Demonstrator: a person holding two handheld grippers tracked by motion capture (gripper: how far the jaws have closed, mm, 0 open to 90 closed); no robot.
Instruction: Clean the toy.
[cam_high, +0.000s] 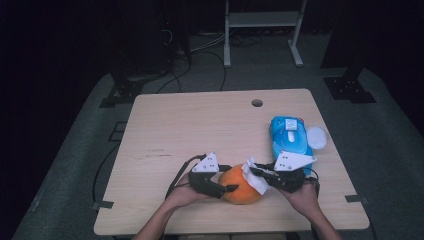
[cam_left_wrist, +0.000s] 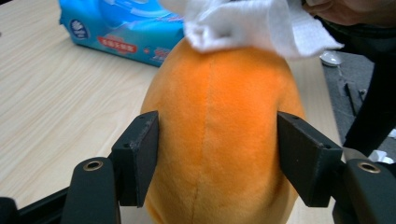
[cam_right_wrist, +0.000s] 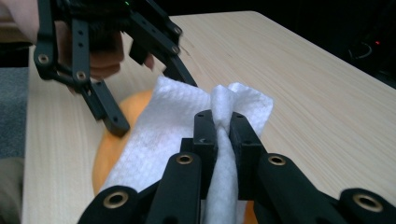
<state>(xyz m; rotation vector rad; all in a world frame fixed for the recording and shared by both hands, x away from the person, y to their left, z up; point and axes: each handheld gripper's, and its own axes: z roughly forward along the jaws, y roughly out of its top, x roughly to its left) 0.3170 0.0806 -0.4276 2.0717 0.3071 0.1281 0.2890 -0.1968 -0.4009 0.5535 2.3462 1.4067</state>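
Orange plush fruit (cam_high: 240, 186) sits near the front edge of the wooden table (cam_high: 190, 125), and we are wiping it. Behind it to the right lies a blue pack of wet wipes (cam_high: 289, 136) with its white lid (cam_high: 317, 137) flipped open. Our left gripper (cam_high: 226, 178) brackets the plush, both pads against its soft sides, steadying it. Our right gripper (cam_right_wrist: 223, 125) is clamped tight on a bunched fold of the white wet wipe (cam_right_wrist: 173, 135), which drapes over the top of the plush. We judge the hold light: a hard stroke could roll the plush out of the left jaws toward the table edge, or tug the thin pinched fold free.
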